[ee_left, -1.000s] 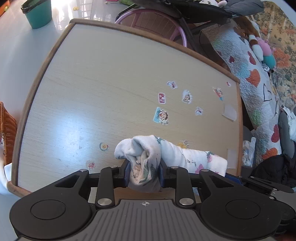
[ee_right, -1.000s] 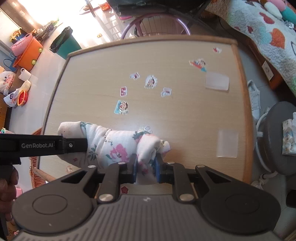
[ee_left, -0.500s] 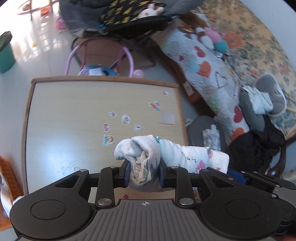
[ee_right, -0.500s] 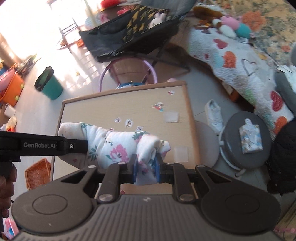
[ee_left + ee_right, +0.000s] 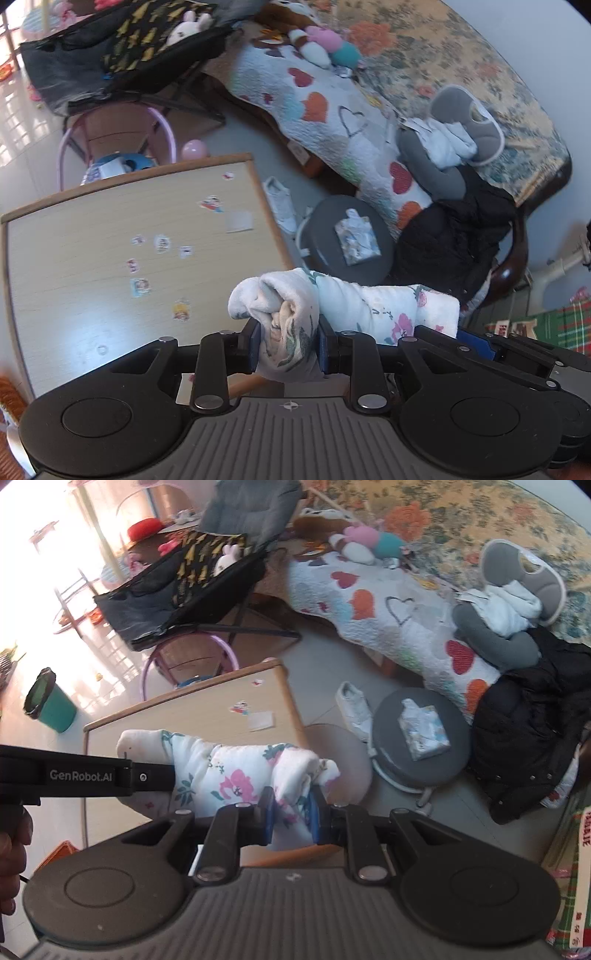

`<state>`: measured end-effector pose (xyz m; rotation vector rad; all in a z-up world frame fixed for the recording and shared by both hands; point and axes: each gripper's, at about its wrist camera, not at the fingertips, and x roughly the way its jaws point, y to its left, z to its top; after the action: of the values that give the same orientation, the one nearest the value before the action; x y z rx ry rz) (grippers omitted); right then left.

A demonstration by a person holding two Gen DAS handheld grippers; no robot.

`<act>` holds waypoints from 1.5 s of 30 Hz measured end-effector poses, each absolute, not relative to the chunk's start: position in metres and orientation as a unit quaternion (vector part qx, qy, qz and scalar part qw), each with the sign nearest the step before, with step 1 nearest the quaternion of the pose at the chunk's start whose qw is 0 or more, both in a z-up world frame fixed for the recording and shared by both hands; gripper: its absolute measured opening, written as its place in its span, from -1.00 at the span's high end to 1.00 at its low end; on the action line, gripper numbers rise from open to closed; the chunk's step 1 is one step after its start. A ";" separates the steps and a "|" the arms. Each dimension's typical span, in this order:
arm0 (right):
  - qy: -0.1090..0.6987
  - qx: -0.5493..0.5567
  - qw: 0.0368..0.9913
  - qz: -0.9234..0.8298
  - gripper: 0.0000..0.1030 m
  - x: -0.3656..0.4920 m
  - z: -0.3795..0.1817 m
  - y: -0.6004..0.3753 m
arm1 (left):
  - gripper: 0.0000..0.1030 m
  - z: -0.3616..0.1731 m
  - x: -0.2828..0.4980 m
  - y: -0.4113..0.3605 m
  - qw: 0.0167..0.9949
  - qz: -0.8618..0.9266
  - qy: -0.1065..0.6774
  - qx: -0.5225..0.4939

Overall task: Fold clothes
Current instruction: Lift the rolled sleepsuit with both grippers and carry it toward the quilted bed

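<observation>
1. A cluttered living room: a light wooden table [image 5: 92, 236] dotted with cartoon stickers [image 5: 140, 287] stands on a pale floor, with a heart-patterned quilt [image 5: 332, 122] draped over a floral sofa [image 5: 461, 62] beyond it.

2. The left gripper [image 5: 287, 345] is pinching one bunched end of a white floral garment [image 5: 369, 306], its blue-lined pads pressed against the cloth from both sides, so the wad fills the gap between the two fingers.

3. The right gripper [image 5: 291, 818] is clamped in the same way on the garment's [image 5: 236, 775] other end, where a pink flower print sits just above the fingers.

4. The garment hangs between the two tools as a thick rolled band, held in the air above the table rather than lying on it; a loose fold droops below each set of pads.

5. In the right wrist view, the left tool's black body crosses the frame from the left edge, lettered "GenRobot.AI", and part of a person's hand [image 5: 11, 853] grips it at the frame's margin.

6. In the left wrist view, the right tool's black frame with a blue pad lies just beside the band's far end, at lower right.

7. Just beyond the table's right edge stands a round grey stool [image 5: 421, 746] with a patterned tissue pack [image 5: 423, 733] on top, and a white shoe [image 5: 354, 709] lies on the floor near it.

8. Farther out: a black jacket [image 5: 532, 738] heaped at the sofa's end, a pink-framed chair [image 5: 114, 136] behind the table, and a teal bin [image 5: 50, 701] by the bright window side.
</observation>
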<state>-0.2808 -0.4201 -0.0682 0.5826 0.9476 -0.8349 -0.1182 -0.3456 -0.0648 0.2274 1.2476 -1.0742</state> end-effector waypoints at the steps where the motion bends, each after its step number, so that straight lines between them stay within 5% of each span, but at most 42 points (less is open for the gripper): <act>1: 0.434 0.271 0.765 -0.391 0.64 -0.288 -0.068 -0.422 | 0.43 -0.065 -0.124 -0.350 0.671 -0.482 0.554 0.103; 29: 0.443 0.267 0.802 -0.299 0.64 -0.365 -0.083 -0.641 | 0.43 -0.046 -0.216 -0.561 0.734 -0.384 0.551 0.100; 45: 0.457 0.259 0.798 -0.297 0.64 -0.350 -0.088 -0.696 | 0.43 -0.067 -0.192 -0.618 0.733 -0.372 0.564 0.081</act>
<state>-0.3497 -0.6958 -0.0885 0.5561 0.9806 -0.6378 -0.1915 -0.6176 -0.0670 0.1788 1.2403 -0.8194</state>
